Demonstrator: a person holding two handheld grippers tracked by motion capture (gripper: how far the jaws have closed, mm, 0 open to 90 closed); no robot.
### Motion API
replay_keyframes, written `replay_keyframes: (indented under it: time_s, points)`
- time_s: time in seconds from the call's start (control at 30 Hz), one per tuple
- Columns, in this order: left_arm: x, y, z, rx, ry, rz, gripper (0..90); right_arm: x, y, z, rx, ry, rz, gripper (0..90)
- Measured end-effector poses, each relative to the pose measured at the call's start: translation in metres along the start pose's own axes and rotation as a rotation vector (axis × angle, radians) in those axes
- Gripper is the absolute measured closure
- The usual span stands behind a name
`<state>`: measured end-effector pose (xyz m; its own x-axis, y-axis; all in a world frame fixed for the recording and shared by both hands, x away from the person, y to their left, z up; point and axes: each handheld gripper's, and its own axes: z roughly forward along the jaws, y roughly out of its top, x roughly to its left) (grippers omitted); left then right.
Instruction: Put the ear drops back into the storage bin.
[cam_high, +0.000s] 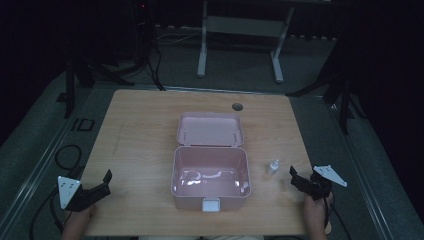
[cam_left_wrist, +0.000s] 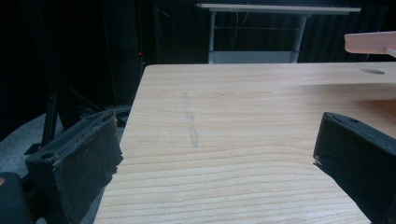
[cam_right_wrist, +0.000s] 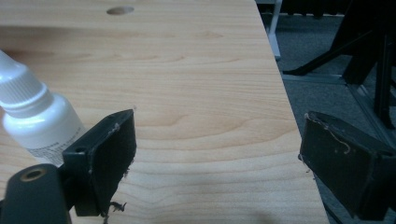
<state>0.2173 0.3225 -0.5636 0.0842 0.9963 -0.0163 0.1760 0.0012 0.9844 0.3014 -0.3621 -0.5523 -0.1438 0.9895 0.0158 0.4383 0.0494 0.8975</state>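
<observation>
Small white plastic dropper bottle (cam_high: 273, 167) stands upright on the wooden table (cam_high: 140, 145), between the open pink plastic box (cam_high: 210, 172) and the wide-open, empty right gripper (cam_high: 296, 178); left gripper (cam_high: 102, 186) likewise gapes empty.

Surface (cam_high: 145, 150): light wood with fine grain lines and one dark round hole. Box (cam_high: 210, 192): pale pink throughout, lid included, with a lighter grey-white latch. Bottle (cam_high: 272, 167): white, ribbed white cap, label with small dark print. Gripper fingers (cam_right_wrist: 112, 154): matte black. Floor: grey.
</observation>
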Motion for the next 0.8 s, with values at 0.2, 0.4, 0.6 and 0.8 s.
replay_keyframes:
  time_s: [0.2, 0.4, 0.6, 0.8]
  points:
    - [0.0, 0.0, 0.0, 0.0, -0.001, 0.001, 0.9, 0.0, 0.003, 0.002, 0.017, -0.004, -0.01, 10.7]
    - [0.0, 0.0, 0.0, -0.001, -0.004, 0.0, 1.0, 0.003, 0.01, 0.003, 0.08, 0.039, -0.04, 13.3]
    - [0.0, 0.0, 0.0, 0.0, -0.002, 0.001, 0.9, 0.004, 0.012, 0.004, 0.237, 0.128, -0.041, 12.6]
    - [0.0, 0.0, 0.0, 0.002, -0.001, 0.004, 1.0, 0.005, 0.017, 0.001, 0.352, 0.157, -0.08, 12.2]
